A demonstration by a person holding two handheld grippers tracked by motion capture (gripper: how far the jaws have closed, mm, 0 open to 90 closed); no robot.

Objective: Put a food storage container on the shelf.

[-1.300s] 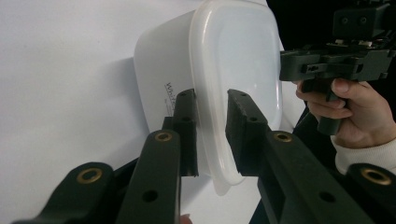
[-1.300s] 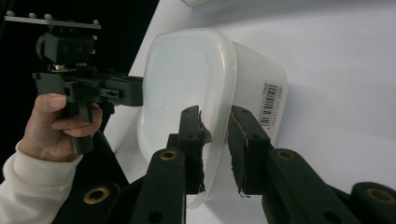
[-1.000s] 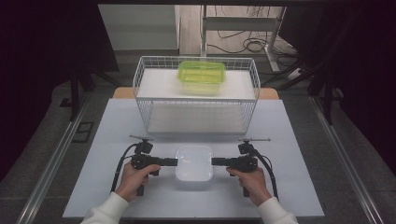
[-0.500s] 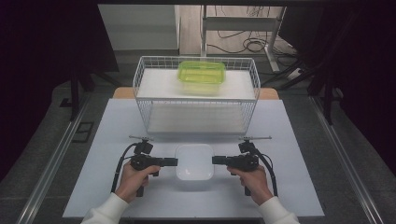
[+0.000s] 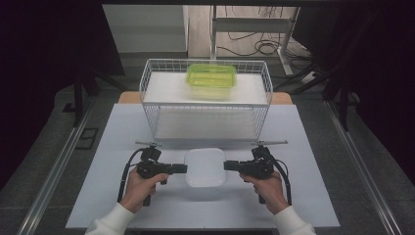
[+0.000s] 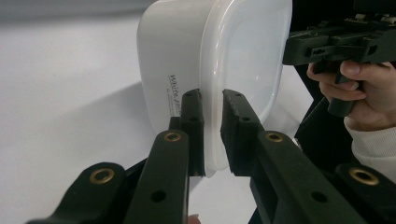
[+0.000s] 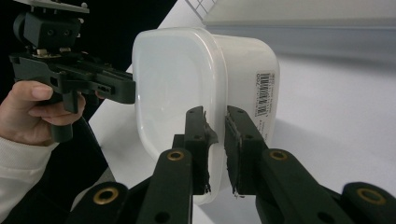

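A white lidded container (image 5: 205,167) rests on the white table (image 5: 112,142) between my two grippers. My left gripper (image 5: 185,169) comes in from the left, and its jaws are shut on the rim at the container's left edge (image 6: 211,95). From the right, my right gripper (image 5: 226,165) is shut on the opposite rim (image 7: 215,112). In the left gripper view the container (image 6: 233,51) has printed text on its side. The right gripper view shows the container (image 7: 173,79) with a barcode label.
A white wire rack (image 5: 205,105) stands just behind the container, mid-table. On its top shelf sits a green lidded container (image 5: 211,76). Bare table lies left and right of my hands. Dark floor and cables lie beyond the table.
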